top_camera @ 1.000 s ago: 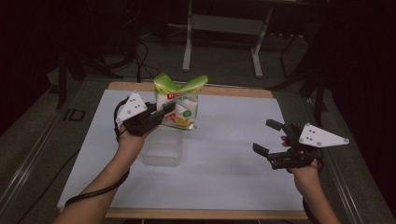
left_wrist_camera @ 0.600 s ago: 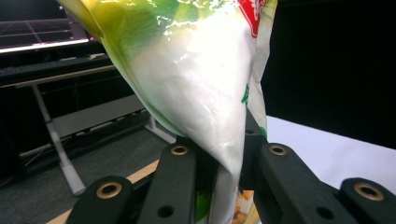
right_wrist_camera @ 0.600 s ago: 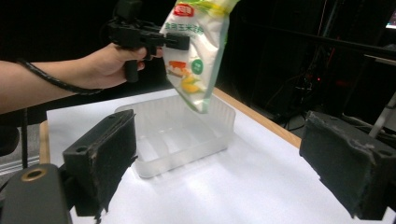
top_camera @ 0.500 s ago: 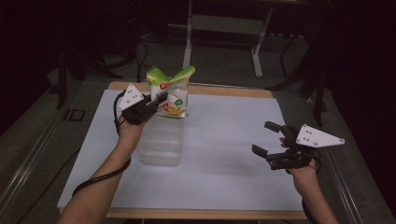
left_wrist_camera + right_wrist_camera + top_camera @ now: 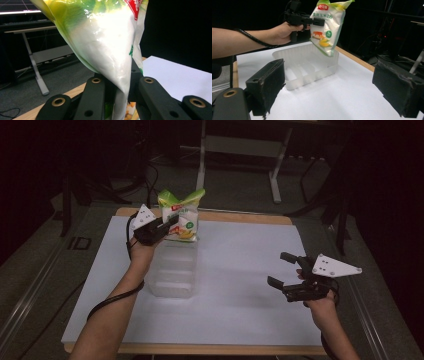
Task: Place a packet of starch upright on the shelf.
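Snack bag [image 5: 107,45] cut off at 12 o'clock edge in left gripper view, lower end hidden behind jaws, bag print too small to read in high view, clear tray [image 5: 172,270] far end covered by bag.

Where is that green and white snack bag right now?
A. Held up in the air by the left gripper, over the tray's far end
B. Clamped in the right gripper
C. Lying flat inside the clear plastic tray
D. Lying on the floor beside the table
A: the left gripper pinches the bag by its side, and it hangs clear above the tray.
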Demonstrator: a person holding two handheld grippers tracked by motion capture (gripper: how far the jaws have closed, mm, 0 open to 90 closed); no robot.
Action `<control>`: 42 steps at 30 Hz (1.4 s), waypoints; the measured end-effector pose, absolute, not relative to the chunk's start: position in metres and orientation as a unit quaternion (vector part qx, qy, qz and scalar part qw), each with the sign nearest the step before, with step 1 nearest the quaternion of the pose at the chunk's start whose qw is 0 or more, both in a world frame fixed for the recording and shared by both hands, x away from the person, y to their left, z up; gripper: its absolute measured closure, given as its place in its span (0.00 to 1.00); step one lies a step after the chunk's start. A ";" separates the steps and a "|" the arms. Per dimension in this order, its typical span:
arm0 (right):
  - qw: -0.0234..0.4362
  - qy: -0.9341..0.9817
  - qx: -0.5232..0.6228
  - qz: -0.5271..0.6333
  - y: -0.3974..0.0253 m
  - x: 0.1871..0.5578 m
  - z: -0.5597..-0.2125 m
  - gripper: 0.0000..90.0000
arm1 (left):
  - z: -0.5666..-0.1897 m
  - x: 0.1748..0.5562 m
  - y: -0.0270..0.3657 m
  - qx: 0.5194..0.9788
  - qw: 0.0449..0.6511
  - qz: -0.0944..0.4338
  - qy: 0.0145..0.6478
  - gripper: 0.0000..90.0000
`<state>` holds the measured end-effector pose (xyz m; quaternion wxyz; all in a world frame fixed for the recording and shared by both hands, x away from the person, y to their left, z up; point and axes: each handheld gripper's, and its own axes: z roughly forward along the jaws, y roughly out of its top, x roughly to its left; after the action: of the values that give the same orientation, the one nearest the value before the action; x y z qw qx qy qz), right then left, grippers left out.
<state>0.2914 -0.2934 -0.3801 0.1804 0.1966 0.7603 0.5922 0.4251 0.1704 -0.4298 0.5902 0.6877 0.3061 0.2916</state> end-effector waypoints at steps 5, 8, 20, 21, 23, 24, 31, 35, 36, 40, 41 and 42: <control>0.174 0.766 0.198 0.586 -0.291 0.293 -0.385 0.12 | -0.440 0.431 0.166 0.701 0.578 0.288 0.302 0.91; 0.172 0.769 0.197 0.583 -0.291 0.294 -0.386 0.12 | -0.444 0.432 0.163 0.706 0.577 0.286 0.294 0.91; 0.164 0.768 0.190 0.589 -0.289 0.296 -0.387 0.15 | -0.448 0.442 0.162 0.723 0.563 0.273 0.293 0.91; 0.163 0.769 0.190 0.588 -0.288 0.296 -0.387 0.15 | -0.448 0.444 0.163 0.720 0.570 0.267 0.292 0.91; 0.161 0.771 0.189 0.586 -0.287 0.296 -0.388 0.15 | -0.448 0.447 0.163 0.721 0.571 0.258 0.298 0.91; 0.164 0.773 0.188 0.584 -0.287 0.296 -0.388 0.15 | -0.448 0.448 0.162 0.724 0.564 0.258 0.301 0.91; 0.166 0.778 0.185 0.577 -0.286 0.295 -0.389 0.15 | -0.446 0.454 0.152 0.744 0.525 0.264 0.319 0.91; 0.164 0.778 0.186 0.577 -0.287 0.295 -0.390 0.15 | -0.444 0.455 0.151 0.754 0.496 0.261 0.343 0.91; 0.165 0.778 0.186 0.577 -0.287 0.295 -0.390 0.15 | -0.445 0.455 0.151 0.760 0.488 0.262 0.341 0.91; 0.165 0.777 0.185 0.578 -0.287 0.294 -0.389 0.15 | -0.445 0.455 0.150 0.776 0.475 0.261 0.324 0.91; 0.165 0.778 0.184 0.578 -0.287 0.294 -0.389 0.15 | -0.445 0.455 0.149 0.776 0.474 0.262 0.322 0.91; 0.165 0.778 0.183 0.578 -0.287 0.294 -0.389 0.15 | -0.445 0.455 0.149 0.779 0.472 0.262 0.319 0.91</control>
<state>0.2936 -0.2868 -0.3886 0.1646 0.1832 0.7777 0.5784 0.4554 0.1492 -0.4450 0.4718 0.7792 0.3189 0.2618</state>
